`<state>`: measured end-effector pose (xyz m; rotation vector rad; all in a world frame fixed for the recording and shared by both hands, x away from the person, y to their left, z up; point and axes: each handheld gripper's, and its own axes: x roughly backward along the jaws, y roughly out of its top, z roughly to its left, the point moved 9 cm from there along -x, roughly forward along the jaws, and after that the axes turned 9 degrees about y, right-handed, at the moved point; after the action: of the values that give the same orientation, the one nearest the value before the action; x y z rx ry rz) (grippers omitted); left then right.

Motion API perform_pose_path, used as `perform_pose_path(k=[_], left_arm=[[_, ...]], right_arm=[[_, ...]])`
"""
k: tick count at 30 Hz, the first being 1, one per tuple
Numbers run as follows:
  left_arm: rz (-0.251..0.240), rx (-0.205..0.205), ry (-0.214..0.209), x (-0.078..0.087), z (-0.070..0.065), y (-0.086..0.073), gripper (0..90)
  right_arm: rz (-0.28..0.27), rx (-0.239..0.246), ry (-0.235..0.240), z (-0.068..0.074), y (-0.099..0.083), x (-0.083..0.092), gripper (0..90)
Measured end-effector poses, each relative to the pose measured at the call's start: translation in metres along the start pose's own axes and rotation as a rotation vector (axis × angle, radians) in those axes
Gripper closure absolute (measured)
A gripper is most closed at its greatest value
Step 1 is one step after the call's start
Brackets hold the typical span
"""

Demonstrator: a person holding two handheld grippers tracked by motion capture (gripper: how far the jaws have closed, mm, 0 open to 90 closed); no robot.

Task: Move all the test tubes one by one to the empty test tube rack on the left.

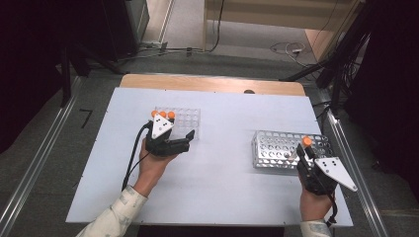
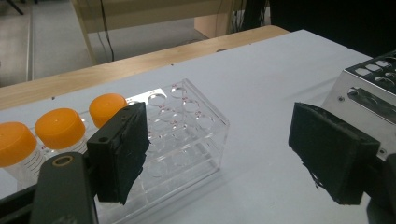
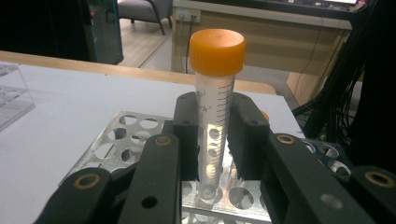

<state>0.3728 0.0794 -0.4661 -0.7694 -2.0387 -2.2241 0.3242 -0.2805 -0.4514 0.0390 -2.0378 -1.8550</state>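
Note:
My right gripper [image 3: 214, 140] is shut on a clear tube with an orange cap [image 3: 216, 84], held upright above the metal rack [image 3: 135, 135]. In the high view that tube [image 1: 307, 143] and the right gripper [image 1: 305, 154] hang over the rack's right part [image 1: 276, 148]. A clear plastic rack [image 2: 187, 135] sits at the left with three orange-capped tubes [image 2: 60, 128] in its left end. My left gripper [image 2: 219, 154] stands open beside it, one pad [image 2: 123, 149] in front of the clear rack. In the high view the left gripper [image 1: 184, 139] lies just in front of the clear rack [image 1: 185, 117].
The white board [image 1: 217, 177] lies on a wooden table whose far edge [image 1: 212, 83] shows behind it. Metal rails [image 1: 353, 168] run along both sides. Cables lie on the floor beyond the table.

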Motion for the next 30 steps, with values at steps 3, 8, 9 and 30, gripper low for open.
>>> perform_pose_path(k=[3,8,9,30], left_arm=[[0.001,0.001,-0.003,0.000,-0.001,0.000,20.2],[0.003,-0.002,-0.012,0.000,-0.004,0.000,20.2],[0.004,-0.002,-0.016,0.000,-0.004,0.000,20.2],[-0.014,-0.047,-0.238,0.023,-0.068,0.006,18.1]], right_arm=[[-0.010,0.002,0.017,0.005,0.003,0.002,72.0],[-0.009,0.017,0.069,0.024,0.003,0.002,72.0],[-0.009,0.019,0.083,0.029,0.003,0.001,72.0],[0.077,0.089,0.428,0.142,-0.017,-0.017,72.0]])
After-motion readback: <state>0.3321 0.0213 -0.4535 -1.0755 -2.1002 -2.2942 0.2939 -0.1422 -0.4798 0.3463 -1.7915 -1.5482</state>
